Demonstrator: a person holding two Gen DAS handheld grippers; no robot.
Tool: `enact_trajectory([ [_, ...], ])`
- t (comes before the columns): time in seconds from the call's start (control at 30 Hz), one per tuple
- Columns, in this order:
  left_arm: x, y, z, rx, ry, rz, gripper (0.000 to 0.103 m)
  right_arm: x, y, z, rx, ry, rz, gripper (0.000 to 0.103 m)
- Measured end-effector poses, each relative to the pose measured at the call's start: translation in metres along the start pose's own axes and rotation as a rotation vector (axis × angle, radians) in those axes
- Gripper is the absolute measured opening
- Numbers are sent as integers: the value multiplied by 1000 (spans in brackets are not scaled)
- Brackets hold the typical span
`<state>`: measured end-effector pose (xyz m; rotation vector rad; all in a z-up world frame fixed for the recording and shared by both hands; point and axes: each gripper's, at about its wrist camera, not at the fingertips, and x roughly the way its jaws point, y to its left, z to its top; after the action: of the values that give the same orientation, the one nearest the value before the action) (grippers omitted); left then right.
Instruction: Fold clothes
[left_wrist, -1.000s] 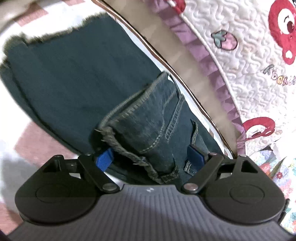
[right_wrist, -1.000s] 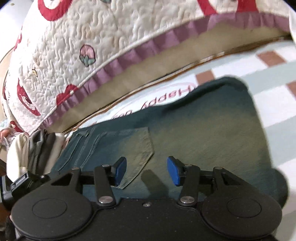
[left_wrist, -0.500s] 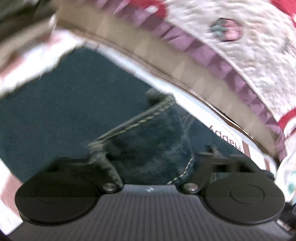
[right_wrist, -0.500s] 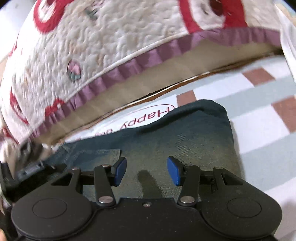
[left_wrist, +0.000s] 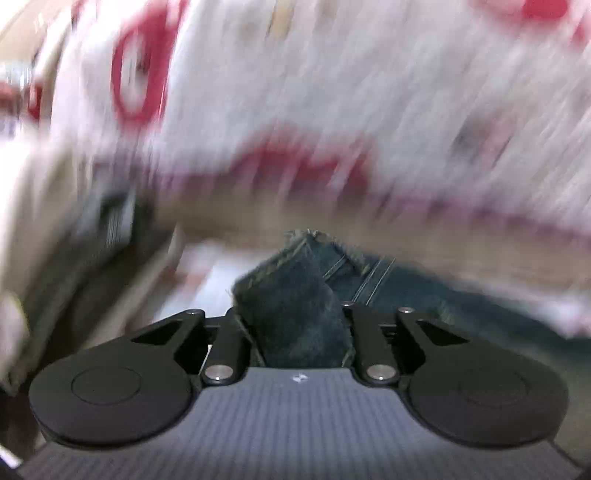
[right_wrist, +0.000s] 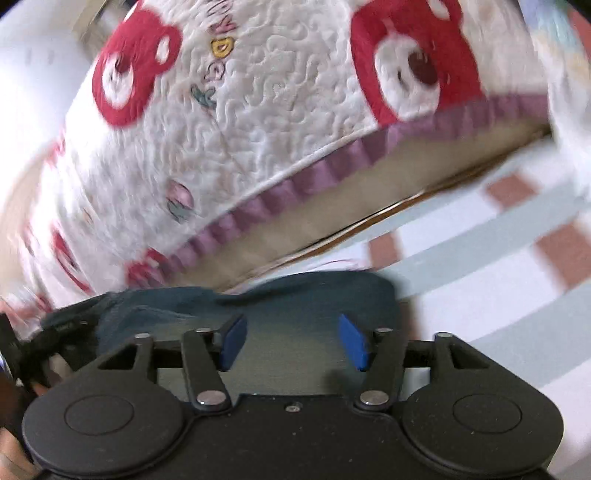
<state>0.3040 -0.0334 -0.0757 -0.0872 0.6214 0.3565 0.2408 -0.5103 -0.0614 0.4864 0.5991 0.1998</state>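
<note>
Both hands matter here: my left gripper (left_wrist: 295, 332) has just clamped its fingers on the jeans (left_wrist: 291, 314) lying on the checked mat (right_wrist: 498, 258); right gripper (right_wrist: 291, 341) fingers have been spreading, empty above denim. I'd lift the waistband slowly, keeping it level.

Only stray embroidered letters on quilt (right_wrist: 258, 122) (upside down, blurred), none readable.
</note>
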Motion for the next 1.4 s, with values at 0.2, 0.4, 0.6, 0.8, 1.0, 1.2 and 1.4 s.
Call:
enact_trajectory([
  [0.2, 17, 22, -19, 56, 25, -12, 17, 15, -17, -6, 68, 111, -52, 64],
  [0.4, 4, 17, 23, 28, -43, -56, 13, 16, -36, -12, 217, 131, 6, 64],
  [0.6, 41, 28, -17, 59, 123, 239, 47, 48, -49, -23, 250, 165, 3, 64],
  [0.8, 9, 63, -15, -62, 85, 199, 57, 55, -61, -23, 331, 133, 45, 64],
  [1.0, -19, 17, -21, 45, 12, -23, 57, 70, -73, -31, 484, 184, 144, 63],
  [1.2, -9, -54, -42, 252, 133, -216, 67, 63, -77, -36, 539, 219, 168, 63],
  [1.4, 17, -39, -62, 176, 215, -153, 88, 52, -50, -42, 417, 338, 151, 65],
])
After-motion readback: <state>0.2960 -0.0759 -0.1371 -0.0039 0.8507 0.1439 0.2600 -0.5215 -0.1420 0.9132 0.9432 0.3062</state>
